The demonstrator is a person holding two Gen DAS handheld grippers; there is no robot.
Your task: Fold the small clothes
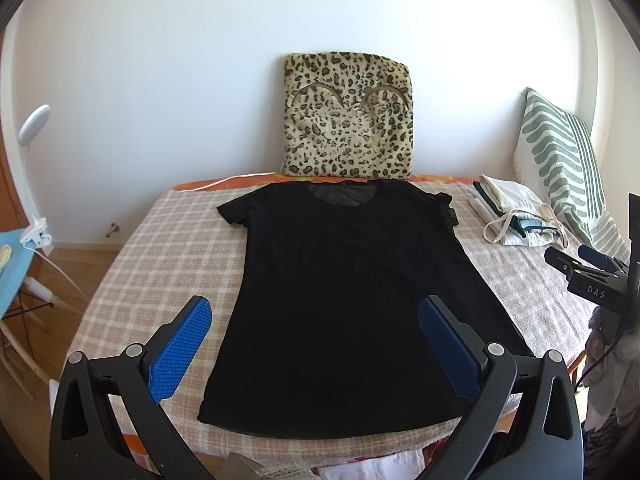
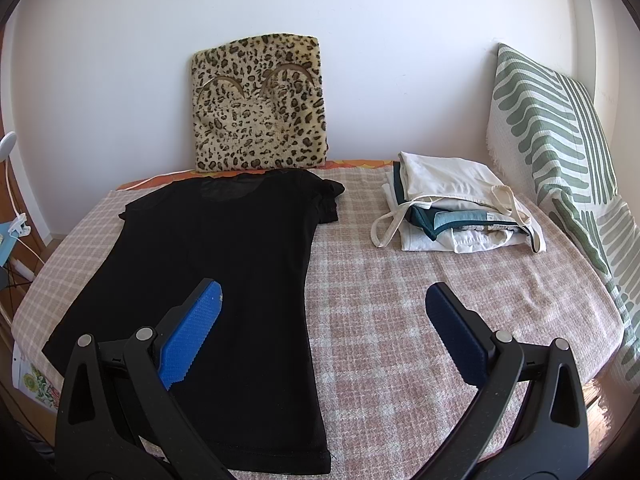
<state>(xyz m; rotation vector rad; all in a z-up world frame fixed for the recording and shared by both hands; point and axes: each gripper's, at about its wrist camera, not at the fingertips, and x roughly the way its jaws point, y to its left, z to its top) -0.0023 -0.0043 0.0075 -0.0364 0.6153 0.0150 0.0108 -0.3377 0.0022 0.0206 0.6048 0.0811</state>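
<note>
Here we are holding the left gripper (image 1: 314, 338) and right gripper (image 2: 323, 322) wide apart, empty, above the black T-shirt (image 1: 344, 288) lying flat on the checked blanket (image 2: 400, 300); folded clothes (image 2: 452, 208) are sitting well right, a leopard cushion (image 1: 348, 120) touching the collar.

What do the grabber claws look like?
Both grabbers look alike. The left gripper has two curved black plastic arms with triangular cut-outs and round silver rivets, and blue bumpy rubber pads on its fingers. The right gripper has the same black arms, silver rivets and blue pads. In the left view, the right one's black body carries white letters "DAS".
</note>
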